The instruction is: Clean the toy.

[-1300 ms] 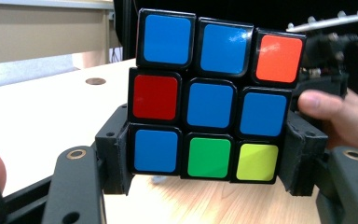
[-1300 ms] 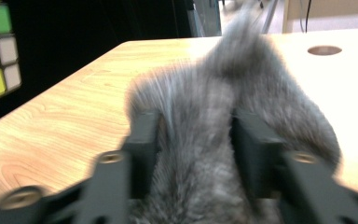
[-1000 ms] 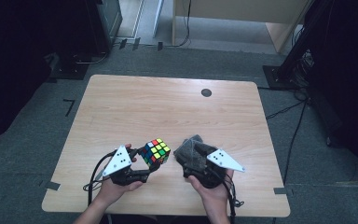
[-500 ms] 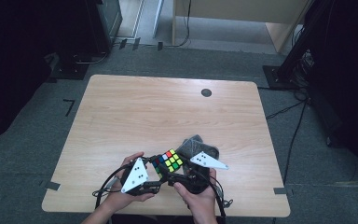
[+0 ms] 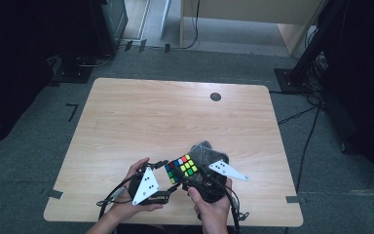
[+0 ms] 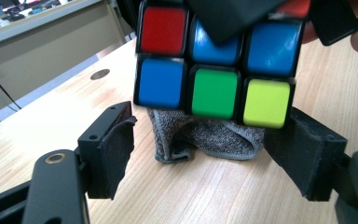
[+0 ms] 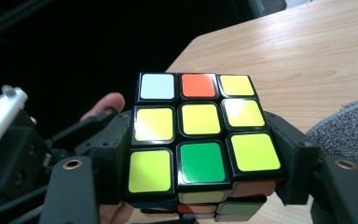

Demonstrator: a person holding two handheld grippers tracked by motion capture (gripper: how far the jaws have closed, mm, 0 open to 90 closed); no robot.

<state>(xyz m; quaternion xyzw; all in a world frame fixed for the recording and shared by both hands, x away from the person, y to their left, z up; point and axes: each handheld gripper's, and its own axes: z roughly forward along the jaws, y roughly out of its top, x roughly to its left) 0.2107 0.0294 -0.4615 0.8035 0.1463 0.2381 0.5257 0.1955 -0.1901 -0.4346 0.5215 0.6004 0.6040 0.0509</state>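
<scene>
- The puzzle cube [image 5: 180, 168] is held above the near edge of the bench [image 5: 175, 112], just in front of a grey cloth [image 5: 205, 152]
- The right gripper [image 7: 200, 154] has its fingers [image 7: 292, 154] clamped on the cube's two sides, yellow-and-green face toward its camera
- The left gripper [image 6: 209, 154] has just been opening; its fingers [image 6: 114, 151] stand apart below the cube's lowest row, not pressing on it
- This looks like a regrip between layer turns
- Next, the left fingers need to rise around the bottom row and close squarely, so it can be twisted against the right hold
</scene>
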